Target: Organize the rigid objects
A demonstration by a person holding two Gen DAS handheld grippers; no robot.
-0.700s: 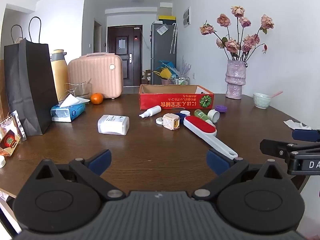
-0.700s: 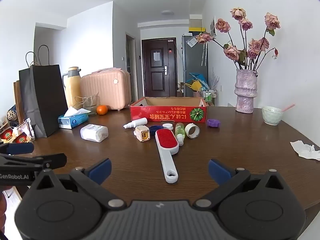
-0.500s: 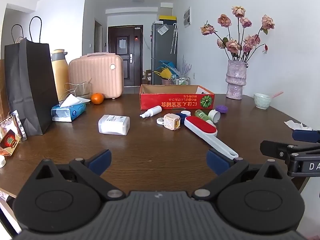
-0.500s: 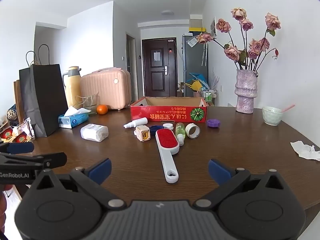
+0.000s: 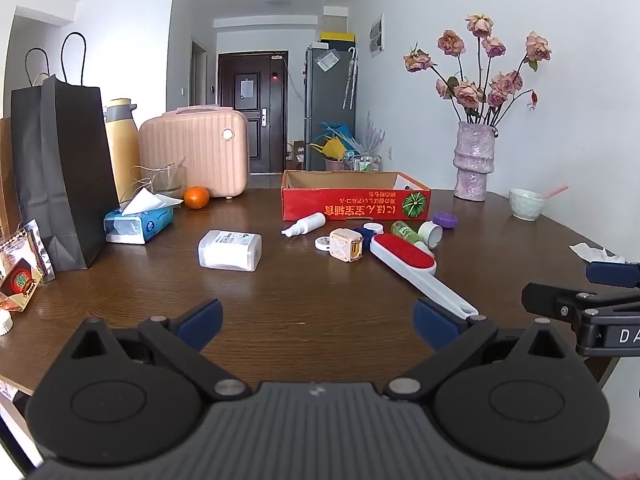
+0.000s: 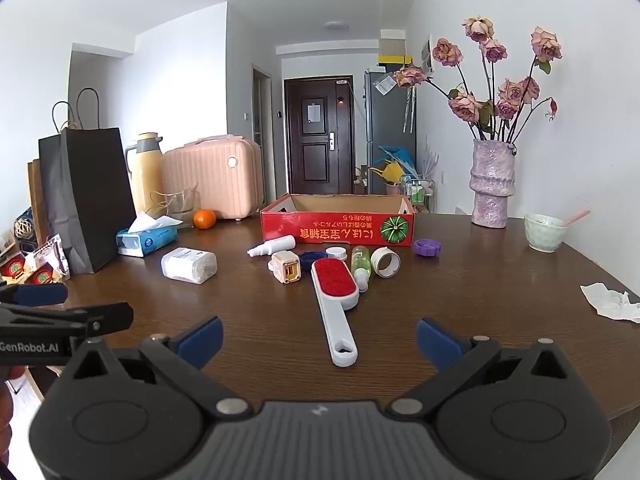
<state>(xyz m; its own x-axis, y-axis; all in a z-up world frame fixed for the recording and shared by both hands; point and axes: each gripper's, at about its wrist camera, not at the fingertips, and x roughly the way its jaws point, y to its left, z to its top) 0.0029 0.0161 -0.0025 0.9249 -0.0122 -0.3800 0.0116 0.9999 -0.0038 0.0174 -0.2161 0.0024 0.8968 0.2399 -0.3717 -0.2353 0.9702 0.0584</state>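
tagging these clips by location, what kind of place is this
Most likely a lived-in flat, at a dining table near the entrance. A dark front door closes the hallway, a grey fridge stands beside it, and a vase of dried roses and a pink suitcase sit on the table.

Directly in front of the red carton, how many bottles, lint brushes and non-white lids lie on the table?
Bottles: 2, white spray bottle, green clear bottle
Lint brushes: 1, red-and-white lint brush
Non-white lids: 2, purple lid, dark blue lid
Total: 5
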